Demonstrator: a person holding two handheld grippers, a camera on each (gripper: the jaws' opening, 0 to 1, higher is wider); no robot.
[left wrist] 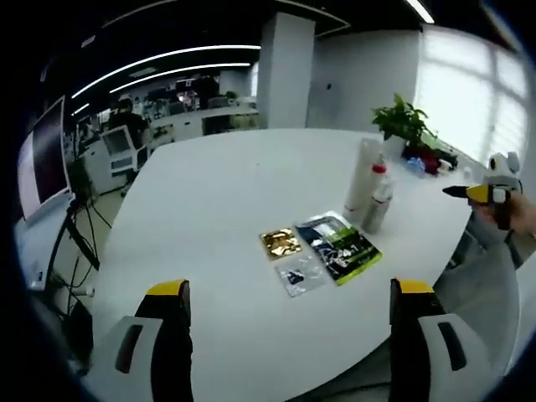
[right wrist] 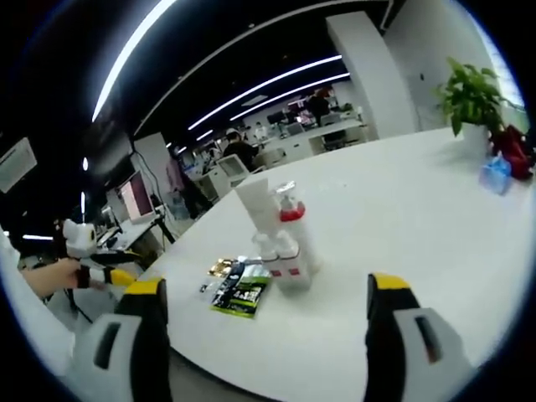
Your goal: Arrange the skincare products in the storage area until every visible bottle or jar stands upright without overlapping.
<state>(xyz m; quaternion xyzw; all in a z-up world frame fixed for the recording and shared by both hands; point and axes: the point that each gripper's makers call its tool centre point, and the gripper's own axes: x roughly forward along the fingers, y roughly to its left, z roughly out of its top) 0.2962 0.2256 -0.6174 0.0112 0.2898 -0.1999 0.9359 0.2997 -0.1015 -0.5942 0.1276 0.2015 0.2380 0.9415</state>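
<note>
An open-plan office; desks with monitors [left wrist: 46,155], seated workers [left wrist: 127,126], strip ceiling lights [left wrist: 159,60], white meeting table [left wrist: 218,193].

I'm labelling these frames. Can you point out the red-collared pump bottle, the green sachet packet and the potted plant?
Pump bottle [right wrist: 290,219], right gripper view: on its red collar.
Green packet [left wrist: 342,244], left gripper view: middle of its printed face.
Potted plant [left wrist: 404,120], left gripper view: on its leaves.

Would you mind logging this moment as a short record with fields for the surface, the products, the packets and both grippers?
surface: white table
products: bottles clustered upright, touching
packets: flat sachets beside the bottles
left gripper: open, empty, short of the packets
right gripper: open, empty, facing the bottles
background: potted plant at the table's far edge
</note>
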